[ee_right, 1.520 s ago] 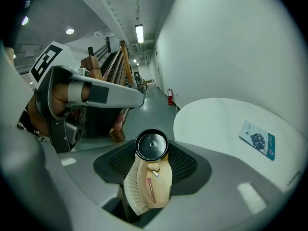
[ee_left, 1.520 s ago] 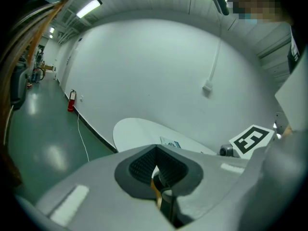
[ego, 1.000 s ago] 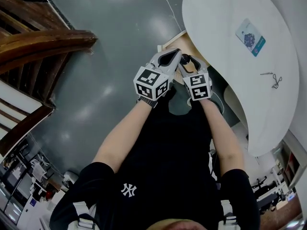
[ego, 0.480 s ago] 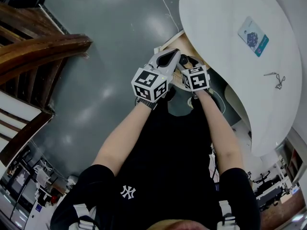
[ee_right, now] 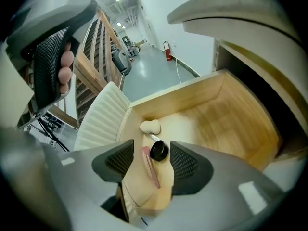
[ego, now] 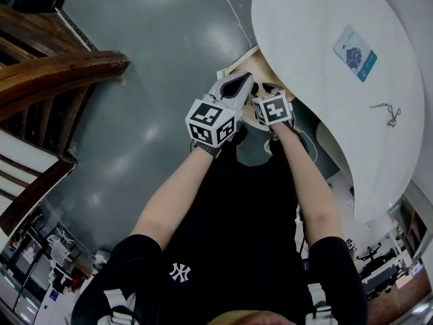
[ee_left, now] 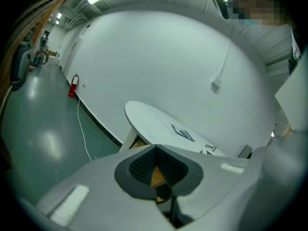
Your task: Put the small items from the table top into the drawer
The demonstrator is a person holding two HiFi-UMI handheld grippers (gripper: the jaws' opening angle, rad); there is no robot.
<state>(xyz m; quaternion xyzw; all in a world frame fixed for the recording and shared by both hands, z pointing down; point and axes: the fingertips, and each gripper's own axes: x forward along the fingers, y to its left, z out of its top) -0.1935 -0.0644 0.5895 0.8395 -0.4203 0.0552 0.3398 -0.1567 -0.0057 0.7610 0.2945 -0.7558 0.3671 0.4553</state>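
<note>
Hovering over the drawer (ee_right: 226,114), right gripper (ee_right: 151,158) just opened, nothing held; left gripper (ee_left: 155,148) closed.

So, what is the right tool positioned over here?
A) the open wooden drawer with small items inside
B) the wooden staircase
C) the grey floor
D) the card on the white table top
A: the right tool has its jaws apart, just opened wider and gripping nothing. It hangs above the drawer, where a black round piece, a pink stick and a pale lump lie.
</note>
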